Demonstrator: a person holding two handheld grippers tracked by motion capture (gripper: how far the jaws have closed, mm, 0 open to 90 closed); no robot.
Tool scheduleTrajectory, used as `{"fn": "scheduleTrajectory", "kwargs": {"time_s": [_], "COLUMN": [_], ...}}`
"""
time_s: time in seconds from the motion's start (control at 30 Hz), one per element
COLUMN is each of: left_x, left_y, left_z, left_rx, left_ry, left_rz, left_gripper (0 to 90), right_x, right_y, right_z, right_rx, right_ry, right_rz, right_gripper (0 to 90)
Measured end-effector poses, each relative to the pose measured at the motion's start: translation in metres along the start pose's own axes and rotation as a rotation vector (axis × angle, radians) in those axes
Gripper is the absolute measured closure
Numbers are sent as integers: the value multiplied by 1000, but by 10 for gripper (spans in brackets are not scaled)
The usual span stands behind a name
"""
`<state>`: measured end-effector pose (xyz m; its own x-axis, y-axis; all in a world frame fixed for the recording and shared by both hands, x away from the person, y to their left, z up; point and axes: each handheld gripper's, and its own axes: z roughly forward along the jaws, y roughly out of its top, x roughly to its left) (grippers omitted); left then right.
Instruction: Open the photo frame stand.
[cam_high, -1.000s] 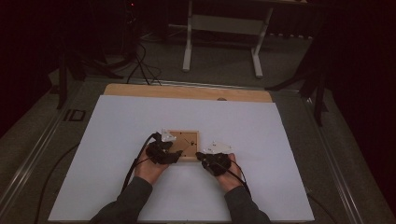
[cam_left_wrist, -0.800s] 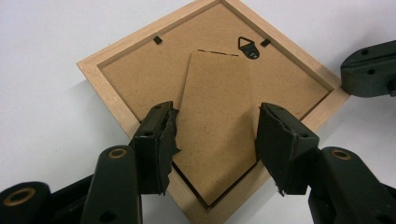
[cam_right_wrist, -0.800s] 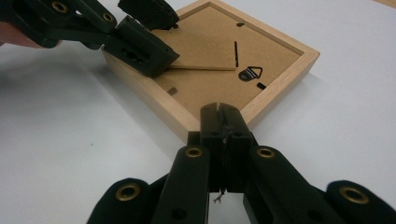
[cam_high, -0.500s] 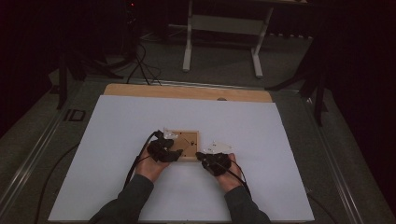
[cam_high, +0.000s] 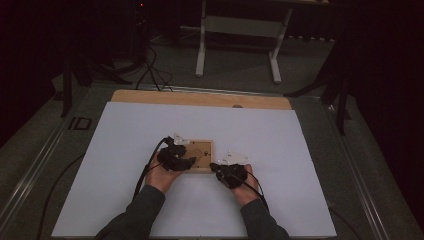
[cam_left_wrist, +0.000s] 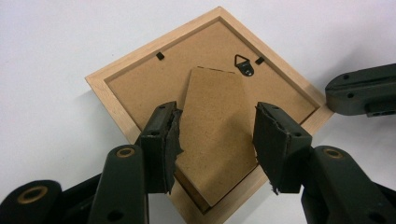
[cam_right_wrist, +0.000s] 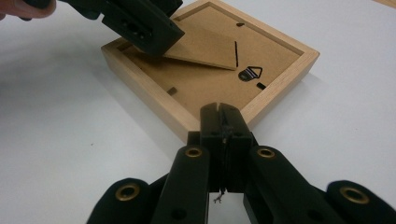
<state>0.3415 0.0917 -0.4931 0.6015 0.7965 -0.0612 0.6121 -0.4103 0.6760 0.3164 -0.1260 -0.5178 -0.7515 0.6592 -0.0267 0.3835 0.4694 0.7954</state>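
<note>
- Centrally on the white sheet (cam_high: 260, 130) covering the table lay a small wooden picture frame (cam_high: 199, 156), face down with its brown backing board (cam_left_wrist: 140, 88) up.
- Seen from the high view, the frame sat between the two grippers: left gripper (cam_high: 176, 159) at its left near edge, right gripper (cam_high: 227, 170) just beside its right near corner.
- Left gripper view: a fibreboard stand flap (cam_left_wrist: 215, 135) lay over the backing, its near end lifted above the frame's rim, and it ran between the left gripper's (cam_left_wrist: 215, 140) jaws.
- Those jaws stood spread wide, one on each side of the flap; the pads were close to the flap's edges, though contact could not be confirmed. Nothing was clamped.
- A metal hanging hook (cam_left_wrist: 243, 64) and two small black retaining tabs showed near the frame's far edge.
- Right gripper view: right gripper (cam_right_wrist: 223, 122) jaws were pressed fully together, empty, tips near the frame's closest corner (cam_right_wrist: 205, 122).
- Contact between those tips and the wood could not be told.
- Both hands (cam_high: 161, 176) gripped their tools from below.
</note>
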Motion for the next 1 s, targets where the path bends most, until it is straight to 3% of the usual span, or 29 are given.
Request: {"fn": "scheduleTrajectory", "kwargs": {"time_s": [0.33,0.47,0.7,1.0], "left_x": [-2,0,2,2], "left_y": [-5,-9,-9,-5], "left_z": [3,2,-1,-5], "left_rx": [22,28,44,16], "left_ry": [15,1,-12,-20], "left_rz": [24,8,16,-14], "left_gripper": [432,452,501,501], "right_x": [0,0,0,0], "right_y": [0,0,0,0], "right_z": [0,0,0,0], "right_rx": [0,0,-1,-1], "right_ry": [0,0,-1,0], "right_rz": [-1,0,0,1], "right_gripper": [891,890,889,889]}}
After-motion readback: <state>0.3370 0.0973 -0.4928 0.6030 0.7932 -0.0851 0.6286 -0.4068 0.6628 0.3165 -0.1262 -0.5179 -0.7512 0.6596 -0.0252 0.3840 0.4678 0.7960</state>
